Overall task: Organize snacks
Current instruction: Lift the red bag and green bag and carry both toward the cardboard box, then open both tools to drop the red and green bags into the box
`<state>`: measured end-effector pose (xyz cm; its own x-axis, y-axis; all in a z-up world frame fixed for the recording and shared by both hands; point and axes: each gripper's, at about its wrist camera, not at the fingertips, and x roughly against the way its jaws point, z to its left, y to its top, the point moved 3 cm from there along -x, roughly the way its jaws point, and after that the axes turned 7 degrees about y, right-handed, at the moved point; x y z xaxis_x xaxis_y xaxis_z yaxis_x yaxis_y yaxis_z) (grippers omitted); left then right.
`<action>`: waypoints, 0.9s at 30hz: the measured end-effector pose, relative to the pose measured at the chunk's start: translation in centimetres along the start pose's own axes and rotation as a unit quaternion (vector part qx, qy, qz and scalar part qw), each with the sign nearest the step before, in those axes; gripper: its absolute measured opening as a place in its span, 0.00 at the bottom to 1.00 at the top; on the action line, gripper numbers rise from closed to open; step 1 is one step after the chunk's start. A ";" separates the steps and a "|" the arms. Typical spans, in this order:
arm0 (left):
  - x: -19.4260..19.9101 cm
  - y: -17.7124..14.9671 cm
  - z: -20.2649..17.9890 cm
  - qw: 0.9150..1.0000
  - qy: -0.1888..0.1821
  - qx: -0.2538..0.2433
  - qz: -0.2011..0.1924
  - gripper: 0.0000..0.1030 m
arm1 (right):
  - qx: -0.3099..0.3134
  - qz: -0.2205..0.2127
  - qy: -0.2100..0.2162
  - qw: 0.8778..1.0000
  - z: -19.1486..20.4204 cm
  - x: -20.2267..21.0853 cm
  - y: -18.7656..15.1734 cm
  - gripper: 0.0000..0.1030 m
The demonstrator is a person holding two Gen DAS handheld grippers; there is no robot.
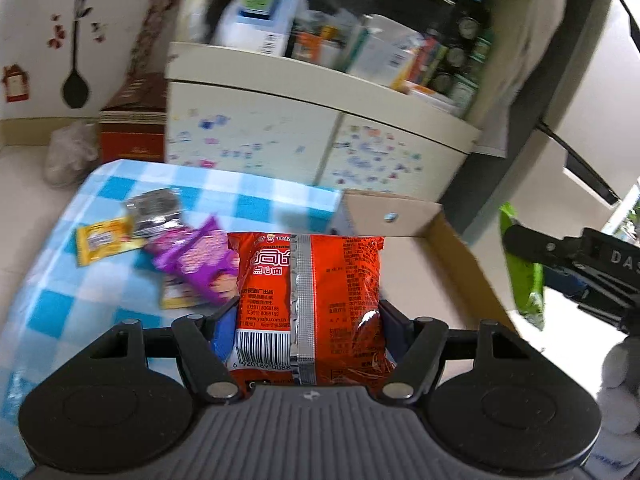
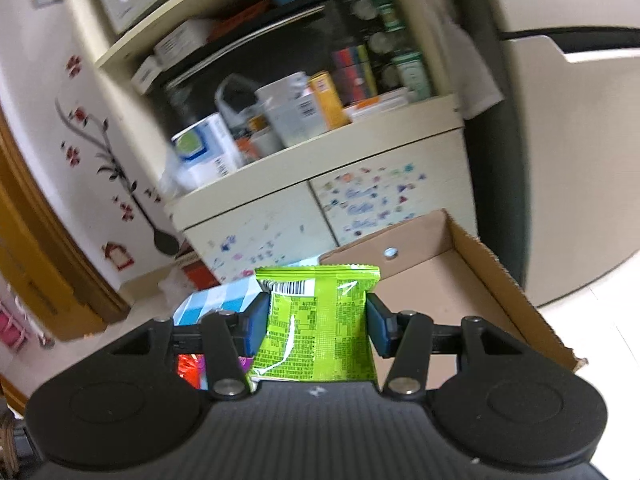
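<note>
A surface (image 1: 100, 280) covered with a blue-and-white checked cloth stands in front of a cream cabinet (image 1: 320, 136) whose two lower doors are dotted with small coloured stickers. The open shelf above the doors is crowded with boxes, cartons and tins, blurred in both views. To the left a white wall (image 1: 36, 40) carries spoon and flower decals, with a dark red cardboard box (image 1: 134, 128) and a crumpled clear plastic bag (image 1: 68, 152) below it.

On the cloth lie a yellow flat snack packet (image 1: 104, 242), a silver foil packet (image 1: 154, 210) touching it, and purple wrapped snack packets (image 1: 200, 264) just beside those. An open brown cardboard box (image 1: 436, 248) sits at the right edge of the cloth, its inside bare apart from a small round fastener on the far wall; its right wall is ragged at the near corner. Right of the box the pale floor lies open.

The left hand-held gripper (image 1: 310, 312) is clenched on an orange-red instant-noodle packet (image 1: 308, 296), held upright above the near part of the cloth, at the box's left wall. The right hand-held gripper (image 2: 316, 324) grasps a lime-green snack packet (image 2: 318, 320), upright, in front of the box's near left corner; in the left wrist view it shows at the right, beyond the box's right wall.
</note>
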<state>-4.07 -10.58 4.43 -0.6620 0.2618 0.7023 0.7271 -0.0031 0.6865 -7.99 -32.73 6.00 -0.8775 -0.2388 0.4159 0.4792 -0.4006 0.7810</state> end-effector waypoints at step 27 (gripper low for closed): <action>-7.1 -0.5 -11.3 0.995 -0.047 -0.074 0.042 0.73 | -0.133 -0.031 -0.075 0.988 -6.3 1.1 1.3 0.50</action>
<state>-1.82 -23.34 1.24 -0.5752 0.3445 0.7419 0.7397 -0.1682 0.6516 -8.23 -39.10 4.56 -0.8890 -0.0801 0.4509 0.3949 -0.6329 0.6659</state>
